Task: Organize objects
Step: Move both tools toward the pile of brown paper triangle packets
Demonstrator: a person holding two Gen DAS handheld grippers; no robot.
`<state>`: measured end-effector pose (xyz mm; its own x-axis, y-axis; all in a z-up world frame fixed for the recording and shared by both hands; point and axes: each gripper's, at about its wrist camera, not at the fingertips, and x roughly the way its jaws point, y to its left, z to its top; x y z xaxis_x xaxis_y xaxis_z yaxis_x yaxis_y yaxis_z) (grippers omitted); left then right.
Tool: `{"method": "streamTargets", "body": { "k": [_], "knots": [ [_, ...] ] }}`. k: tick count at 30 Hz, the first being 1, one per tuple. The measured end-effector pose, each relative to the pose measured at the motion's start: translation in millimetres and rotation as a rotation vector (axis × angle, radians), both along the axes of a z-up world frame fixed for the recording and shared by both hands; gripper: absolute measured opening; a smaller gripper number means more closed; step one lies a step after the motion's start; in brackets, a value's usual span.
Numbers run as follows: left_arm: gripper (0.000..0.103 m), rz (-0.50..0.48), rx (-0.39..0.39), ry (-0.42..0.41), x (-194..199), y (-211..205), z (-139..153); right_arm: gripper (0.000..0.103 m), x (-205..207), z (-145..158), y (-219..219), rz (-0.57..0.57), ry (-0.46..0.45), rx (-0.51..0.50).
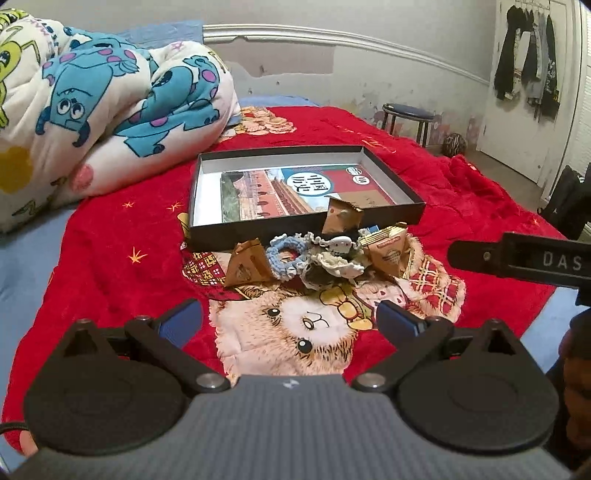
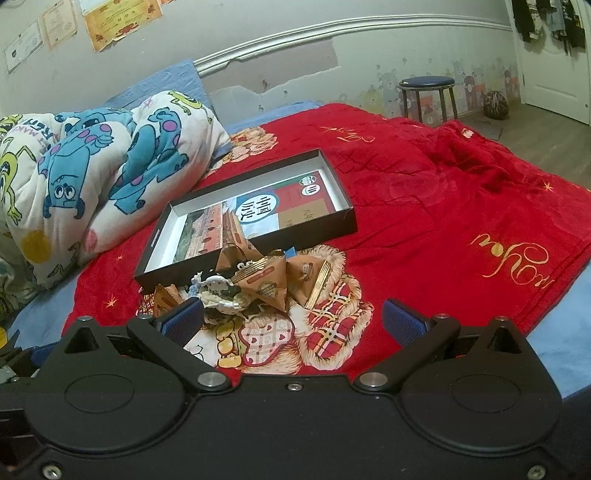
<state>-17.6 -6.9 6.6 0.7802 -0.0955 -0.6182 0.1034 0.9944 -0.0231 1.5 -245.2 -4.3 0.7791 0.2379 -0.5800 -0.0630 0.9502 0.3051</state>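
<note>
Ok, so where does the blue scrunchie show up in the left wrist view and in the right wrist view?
Left wrist view: the blue scrunchie lies just below centre, in the pile in front of the black box, right of a brown triangular packet.
Right wrist view: I cannot pick it out; that side of the pile sits behind the gripper's left finger.
Shared landmark: the black box with the book inside.

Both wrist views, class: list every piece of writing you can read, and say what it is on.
"DAS": white letters on the black bar of the right gripper, cut off at the picture's edge.
"中国历史": round badge on the book in the black box.
Gold script on the red blanket: upside down, unreadable.
Wall certificates, snack packets: too small.
</note>
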Motion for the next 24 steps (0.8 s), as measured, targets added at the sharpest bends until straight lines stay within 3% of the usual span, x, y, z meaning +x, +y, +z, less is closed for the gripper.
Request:
{"method": "streamTargets", "body": {
  "k": [4,11,24],
  "knots": [
    [0.103,0.02,0.001,-0.017,0.2,2.4,3.0,0.103,1.3,-0.9,0.6,0.013,0.006,0.012],
    [0.103,0.079,0.108,-0.059,-1.0,-3.2,6.0,0.103,3.9,-1.7,3.3,0.01,0.015,-0.013],
    [0.103,0.068,0.084,-0.031,1.0,0.4,3.2,0.103,6.5,-3.7,7.9,0.007,0.01,-0.025]
  ]
}}
